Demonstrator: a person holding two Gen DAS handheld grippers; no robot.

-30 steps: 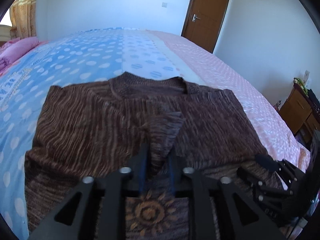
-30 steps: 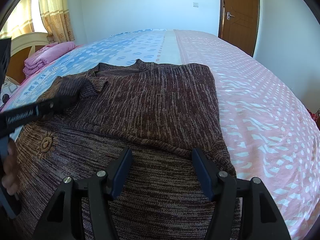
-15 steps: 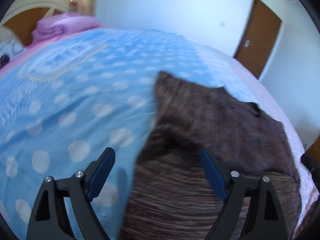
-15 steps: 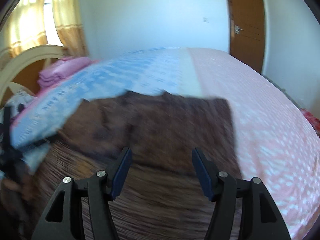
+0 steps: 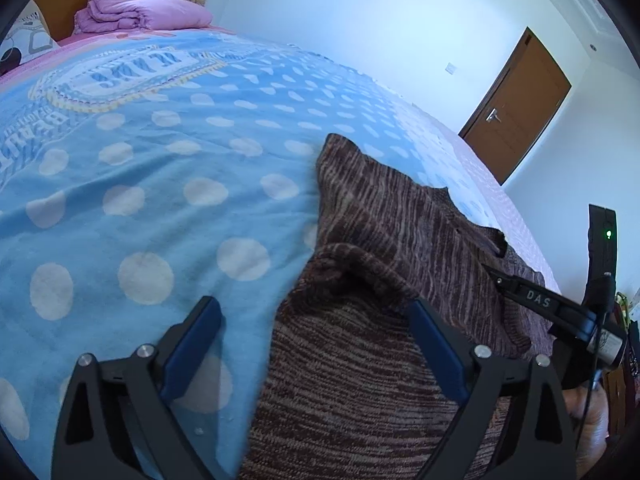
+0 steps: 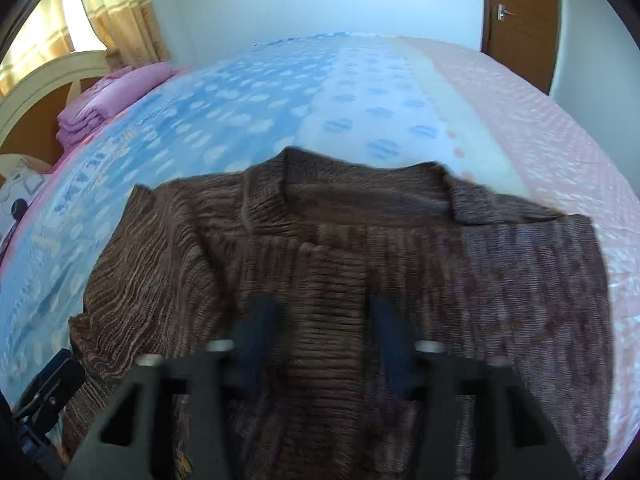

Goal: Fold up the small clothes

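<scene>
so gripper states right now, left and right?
Left gripper: open, jaws have just been opening, nothing held, over the brown sweater's edge.
Right gripper: open, jaws have just been closing above the sweater, blurred, no grip visible.

The left gripper (image 5: 314,344) pointed downward at a slant, its two blue-padded fingers (image 5: 192,344) spread wide toward twelve o'clock in its own view; its jaws had just been opening and the pads pressed on nothing. In the same view the right gripper (image 5: 496,278) reached in from four o'clock, its tip aimed toward ten o'clock, with part of the person's hand (image 5: 588,420) showing beneath it at the lower right edge. In its own blurred view the right gripper (image 6: 320,332) also tilted downward, its fingers (image 6: 390,340) toward twelve o'clock with a moderate gap between them; its jaws had just been closing. The left gripper's black frame showed at eight o'clock there.
</scene>
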